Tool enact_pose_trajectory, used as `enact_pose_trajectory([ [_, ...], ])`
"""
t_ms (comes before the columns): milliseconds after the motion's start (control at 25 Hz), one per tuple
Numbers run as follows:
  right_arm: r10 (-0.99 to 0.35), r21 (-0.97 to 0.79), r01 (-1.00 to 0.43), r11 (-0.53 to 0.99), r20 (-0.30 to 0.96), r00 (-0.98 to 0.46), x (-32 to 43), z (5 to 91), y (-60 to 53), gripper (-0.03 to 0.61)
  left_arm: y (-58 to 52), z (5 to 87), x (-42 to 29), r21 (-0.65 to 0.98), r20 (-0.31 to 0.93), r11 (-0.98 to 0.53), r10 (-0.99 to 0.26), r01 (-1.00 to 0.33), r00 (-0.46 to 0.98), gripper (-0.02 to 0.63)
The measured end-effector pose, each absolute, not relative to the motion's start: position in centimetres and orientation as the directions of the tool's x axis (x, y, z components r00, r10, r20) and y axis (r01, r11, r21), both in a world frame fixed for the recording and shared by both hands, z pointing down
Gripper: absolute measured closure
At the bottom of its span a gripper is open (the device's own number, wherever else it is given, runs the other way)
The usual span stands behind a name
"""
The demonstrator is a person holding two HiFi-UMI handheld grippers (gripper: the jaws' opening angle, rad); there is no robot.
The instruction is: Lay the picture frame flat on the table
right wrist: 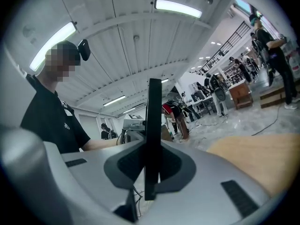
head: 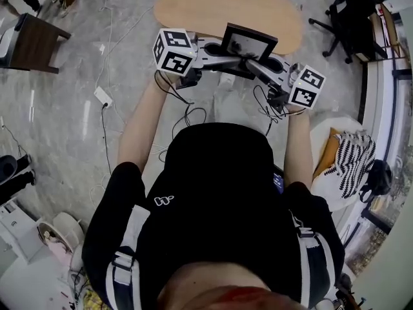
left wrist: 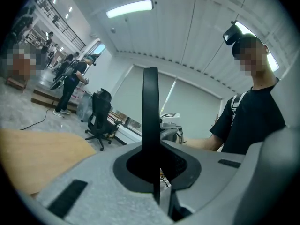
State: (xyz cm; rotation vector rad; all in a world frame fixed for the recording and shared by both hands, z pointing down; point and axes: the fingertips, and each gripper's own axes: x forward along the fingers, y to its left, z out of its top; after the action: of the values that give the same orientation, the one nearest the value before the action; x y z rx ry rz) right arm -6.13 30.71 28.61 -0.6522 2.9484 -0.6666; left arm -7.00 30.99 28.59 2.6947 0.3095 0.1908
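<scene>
A black picture frame [head: 249, 42] is held upright in the air over the near edge of the oval wooden table [head: 193, 5]. My left gripper [head: 224, 59] is shut on its lower left part. From the other side, my right gripper [head: 253, 63] is shut on its lower right part. In the left gripper view the picture frame [left wrist: 151, 121] appears edge-on as a thin black bar clamped by the left gripper [left wrist: 157, 170]. The right gripper view shows the same: the picture frame [right wrist: 153, 125] stands edge-on, pinched by the right gripper [right wrist: 150, 168].
A brown chair [head: 32, 41] stands at the far left and a black office chair [head: 352, 18] at the far right. A white stool with a striped cloth [head: 352, 160] is beside my right arm. Cables and a power strip [head: 103, 97] lie on the floor.
</scene>
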Motion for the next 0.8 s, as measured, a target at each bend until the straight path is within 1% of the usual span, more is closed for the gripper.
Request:
enact_pose_trajectory([
  [320,-0.367,-0.510,-0.328,0.795,0.025,-0.930,-3.6,30.8,14.5,0.534,14.8,30.9,-4.4,0.509,0.125,-0.858,0.158,0.073,0.979,0.595],
  [480,-0.356,-0.562,-0.302,0.770,0.014,-0.934,-1.1,32.3,6.6,0.534,6.9,32.3,-1.9,0.556,0.146,-0.830,0.141,0.037,0.979,0.595],
  [640,-0.345,-0.592,-0.284,0.754,0.011,-0.938,2.3,33.3,0.8,0.534,1.2,33.2,1.4,0.579,0.157,-0.815,0.128,0.014,0.979,0.595],
  [800,-0.335,-0.611,-0.274,0.743,0.014,-0.942,3.4,34.5,-2.7,0.534,-2.4,34.5,2.5,0.611,0.148,-0.791,0.126,0.010,0.981,0.595],
])
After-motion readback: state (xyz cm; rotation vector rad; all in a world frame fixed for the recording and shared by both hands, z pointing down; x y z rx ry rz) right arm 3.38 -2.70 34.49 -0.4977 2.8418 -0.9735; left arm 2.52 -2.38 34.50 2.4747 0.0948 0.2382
